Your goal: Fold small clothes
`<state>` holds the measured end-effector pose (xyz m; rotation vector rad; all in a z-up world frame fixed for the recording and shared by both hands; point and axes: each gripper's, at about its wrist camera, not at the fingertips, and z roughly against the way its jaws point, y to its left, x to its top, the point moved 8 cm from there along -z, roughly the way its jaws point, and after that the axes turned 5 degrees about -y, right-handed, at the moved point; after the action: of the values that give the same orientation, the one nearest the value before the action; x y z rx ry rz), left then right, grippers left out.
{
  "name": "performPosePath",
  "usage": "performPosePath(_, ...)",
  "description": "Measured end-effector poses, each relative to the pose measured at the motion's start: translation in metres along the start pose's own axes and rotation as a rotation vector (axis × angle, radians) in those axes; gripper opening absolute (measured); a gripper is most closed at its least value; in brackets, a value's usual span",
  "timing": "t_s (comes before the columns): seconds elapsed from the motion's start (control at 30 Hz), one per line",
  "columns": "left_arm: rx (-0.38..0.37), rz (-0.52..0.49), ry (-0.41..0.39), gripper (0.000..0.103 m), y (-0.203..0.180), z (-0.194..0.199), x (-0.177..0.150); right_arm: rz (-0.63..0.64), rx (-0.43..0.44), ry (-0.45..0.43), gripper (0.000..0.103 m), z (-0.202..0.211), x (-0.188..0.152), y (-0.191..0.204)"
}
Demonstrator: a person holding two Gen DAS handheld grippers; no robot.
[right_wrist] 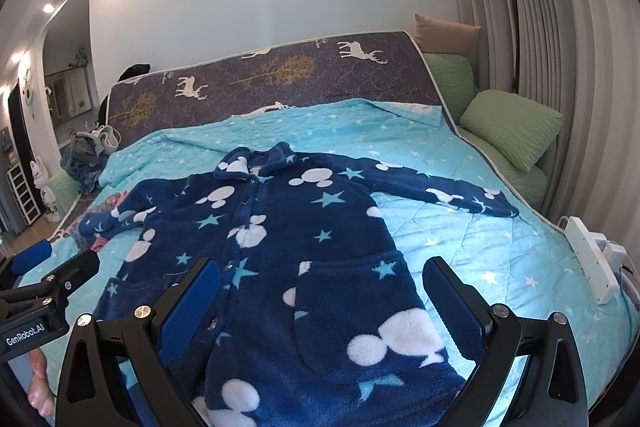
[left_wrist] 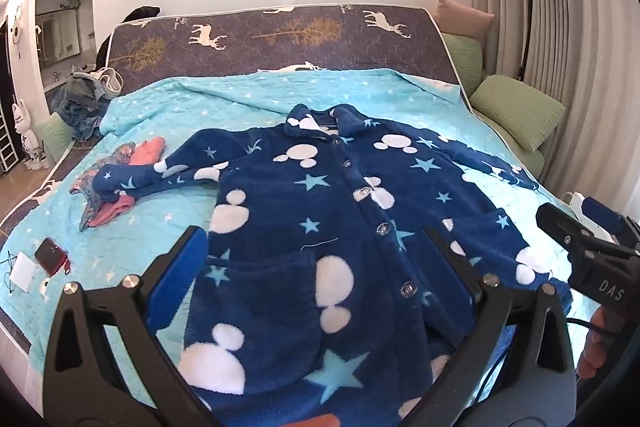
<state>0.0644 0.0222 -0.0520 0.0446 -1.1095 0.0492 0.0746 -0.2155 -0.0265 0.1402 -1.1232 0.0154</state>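
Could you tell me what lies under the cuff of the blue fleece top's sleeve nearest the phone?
The cuff rests on a small pile: a floral garment and a pink one. Whatever is beneath them is covered.

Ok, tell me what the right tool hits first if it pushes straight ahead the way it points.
Most likely the blue fleece jacket: the open right tool hangs over its lower front, near a pocket, so it should meet fleece first, then the turquoise quilt beyond. Height above the fabric is unclear.
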Motion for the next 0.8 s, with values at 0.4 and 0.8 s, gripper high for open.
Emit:
performPosePath(0.4, 0.036, -0.024, -0.043, 0.102, 0.005, -0.003, -0.002, -0.005, -0.010, -0.011, 0.103, -0.003, 0.002, 0.003)
performPosePath(0.8, -0.055, -0.023, 0.126, 0.102, 0.007, -0.025, -0.022, -0.004, -0.008, -0.007, 0.103, -0.004, 0.004, 0.006)
